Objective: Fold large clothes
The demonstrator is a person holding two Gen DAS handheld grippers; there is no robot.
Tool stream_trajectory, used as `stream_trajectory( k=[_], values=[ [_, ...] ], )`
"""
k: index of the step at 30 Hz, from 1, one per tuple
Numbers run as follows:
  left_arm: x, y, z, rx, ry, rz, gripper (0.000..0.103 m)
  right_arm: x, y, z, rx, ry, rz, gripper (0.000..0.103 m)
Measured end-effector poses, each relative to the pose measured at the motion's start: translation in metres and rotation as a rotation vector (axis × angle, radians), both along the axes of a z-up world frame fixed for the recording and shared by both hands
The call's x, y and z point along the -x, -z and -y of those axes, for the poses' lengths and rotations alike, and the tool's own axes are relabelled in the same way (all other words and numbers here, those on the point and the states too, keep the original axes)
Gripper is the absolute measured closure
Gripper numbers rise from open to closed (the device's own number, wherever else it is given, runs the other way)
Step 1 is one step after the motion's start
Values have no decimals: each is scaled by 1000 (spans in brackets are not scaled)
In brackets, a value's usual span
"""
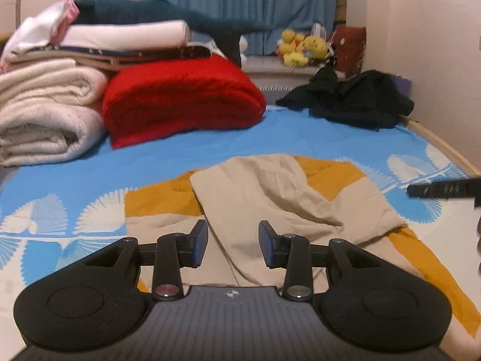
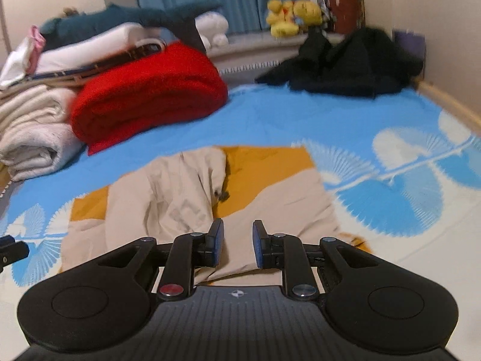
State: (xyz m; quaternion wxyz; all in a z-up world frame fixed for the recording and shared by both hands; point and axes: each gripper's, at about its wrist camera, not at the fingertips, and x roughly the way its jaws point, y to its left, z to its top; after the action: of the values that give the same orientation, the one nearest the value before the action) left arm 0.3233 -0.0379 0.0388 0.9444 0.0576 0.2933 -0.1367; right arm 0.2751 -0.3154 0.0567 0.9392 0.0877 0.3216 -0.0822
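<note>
A beige and mustard-yellow garment (image 1: 270,192) lies partly folded on the blue patterned bedsheet (image 1: 270,132), with a beige flap laid over its middle. My left gripper (image 1: 233,236) hovers above its near part, fingers apart with nothing between them. In the right wrist view the same garment (image 2: 180,192) spreads out below my right gripper (image 2: 237,233). That gripper is open too, and the cloth lies beneath it, not pinched. The right gripper's tip (image 1: 445,188) shows at the right edge of the left view. The left gripper's tip (image 2: 12,251) shows at the left edge of the right view.
A folded red blanket (image 1: 180,99) and rolled cream quilts (image 1: 45,120) with stacked folded clothes (image 1: 120,36) fill the far left of the bed. A dark clothes heap (image 1: 351,99) lies far right by the wall. Yellow plush toys (image 1: 300,48) sit on the sill.
</note>
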Motion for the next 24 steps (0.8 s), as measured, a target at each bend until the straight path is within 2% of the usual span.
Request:
stream_trajectory(
  k=[3, 6, 8, 11, 14, 17, 19, 21, 23, 24],
  values=[
    [42, -15, -19, 32, -42, 23, 62, 43, -32, 11, -6, 14, 68, 81],
    [94, -22, -48, 86, -62, 8, 62, 100, -62, 30, -23, 62, 133, 81],
    [131, -19, -67, 79, -55, 8, 62, 140, -75, 44, -16, 90, 174, 81],
    [173, -9, -90, 54, -61, 15, 62, 197, -77, 68, 38, 132, 201, 81],
    [206, 9, -113, 80, -85, 4, 62, 235, -65, 93, 49, 188, 175, 81],
    [228, 39, -140, 141, -138, -55, 62, 255, -39, 111, 32, 225, 139, 81],
    [225, 57, -153, 136, -222, -172, 64, 261, -15, 120, 0, 223, 94, 81],
    [223, 69, -162, 173, -252, -234, 63, 261, 12, 130, -53, 208, 4, 81],
    [219, 82, -167, 163, -292, -292, 63, 257, 31, 140, -110, 219, -74, 80],
    [218, 89, -170, 158, -308, -324, 63, 255, 40, 146, -141, 218, -106, 76]
  ],
)
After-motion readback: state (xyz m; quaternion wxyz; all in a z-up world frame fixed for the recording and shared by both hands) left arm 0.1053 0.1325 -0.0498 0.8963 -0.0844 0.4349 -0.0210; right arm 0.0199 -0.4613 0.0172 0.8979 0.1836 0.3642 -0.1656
